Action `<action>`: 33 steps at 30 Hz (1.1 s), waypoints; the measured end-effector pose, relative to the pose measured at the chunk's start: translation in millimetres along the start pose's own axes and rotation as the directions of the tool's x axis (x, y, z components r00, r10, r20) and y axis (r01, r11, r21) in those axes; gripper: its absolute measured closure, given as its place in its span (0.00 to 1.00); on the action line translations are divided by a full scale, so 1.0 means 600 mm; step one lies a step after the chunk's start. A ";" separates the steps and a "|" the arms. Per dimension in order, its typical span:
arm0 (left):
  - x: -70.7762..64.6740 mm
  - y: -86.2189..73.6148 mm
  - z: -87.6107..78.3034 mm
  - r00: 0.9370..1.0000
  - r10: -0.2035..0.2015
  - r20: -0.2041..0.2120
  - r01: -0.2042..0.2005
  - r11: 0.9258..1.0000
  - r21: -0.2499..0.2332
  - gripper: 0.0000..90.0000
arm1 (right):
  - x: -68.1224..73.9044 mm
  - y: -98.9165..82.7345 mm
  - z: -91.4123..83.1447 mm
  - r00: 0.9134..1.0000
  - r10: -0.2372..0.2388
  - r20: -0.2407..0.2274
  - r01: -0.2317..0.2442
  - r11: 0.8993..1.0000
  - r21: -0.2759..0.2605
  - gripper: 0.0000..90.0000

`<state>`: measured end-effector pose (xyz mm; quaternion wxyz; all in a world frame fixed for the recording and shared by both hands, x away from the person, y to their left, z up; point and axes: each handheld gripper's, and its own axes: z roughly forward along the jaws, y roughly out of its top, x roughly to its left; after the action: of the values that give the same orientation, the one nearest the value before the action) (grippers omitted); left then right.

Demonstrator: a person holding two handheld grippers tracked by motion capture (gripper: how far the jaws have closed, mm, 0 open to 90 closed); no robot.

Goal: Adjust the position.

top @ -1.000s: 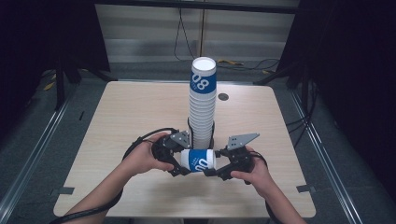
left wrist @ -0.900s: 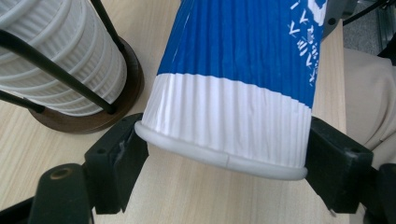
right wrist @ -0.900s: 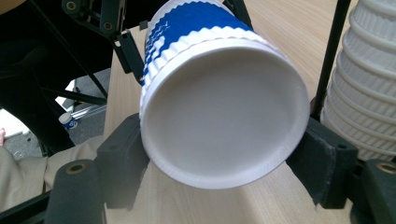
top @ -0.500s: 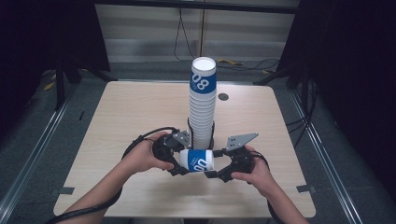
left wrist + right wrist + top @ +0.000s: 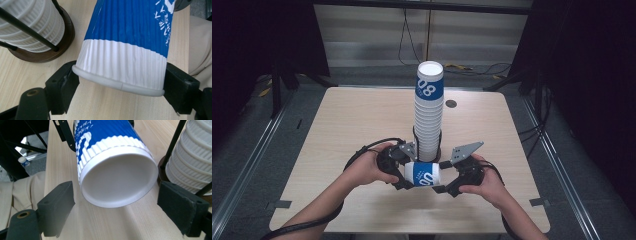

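a blue and white paper cup (image 5: 422, 175) lies on its side, held up just over the table (image 5: 337, 130), near the table's front edge and right in front of the tall stack of cups (image 5: 429, 112). the stack stands in a round wooden base with thin black rods (image 5: 37, 37) around it, close to the middle of the table.

the left gripper (image 5: 404, 172) squeezes the cup near its rolled rim. in the left gripper view both black pads (image 5: 63, 86) press on the cup's sides, so this gripper is closed on the cup.

the right gripper (image 5: 444, 177) sits at the cup's other end. its jaws have just been opening. in the right gripper view its pads (image 5: 56, 206) stand wide, with a gap on each side of the cup's round bottom, so they do not touch it.

there is lots of bare wood to the left and right of the stack. the hands are close to the front edge. the back of the cup is very near the wooden base.
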<state>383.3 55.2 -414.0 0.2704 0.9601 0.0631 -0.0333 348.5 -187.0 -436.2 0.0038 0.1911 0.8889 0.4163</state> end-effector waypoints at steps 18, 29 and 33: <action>0.000 0.009 0.010 1.000 0.015 0.022 -0.016 0.999 0.047 0.23 | 0.004 0.030 0.001 0.995 -0.099 -0.003 0.098 0.978 0.184 0.15; -0.001 0.010 0.011 1.000 0.019 0.015 -0.020 0.999 0.042 0.23 | 0.008 0.046 0.009 0.993 -0.117 -0.005 0.115 0.958 0.264 0.15; -0.002 0.011 0.010 1.000 0.022 0.013 -0.022 0.999 0.049 0.23 | 0.009 0.054 0.012 0.991 -0.134 -0.001 0.129 0.952 0.276 0.15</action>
<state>383.0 46.5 -416.0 0.2473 0.9669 0.0499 -0.0380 356.0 -161.0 -415.8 0.0127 0.1337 0.9489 0.2856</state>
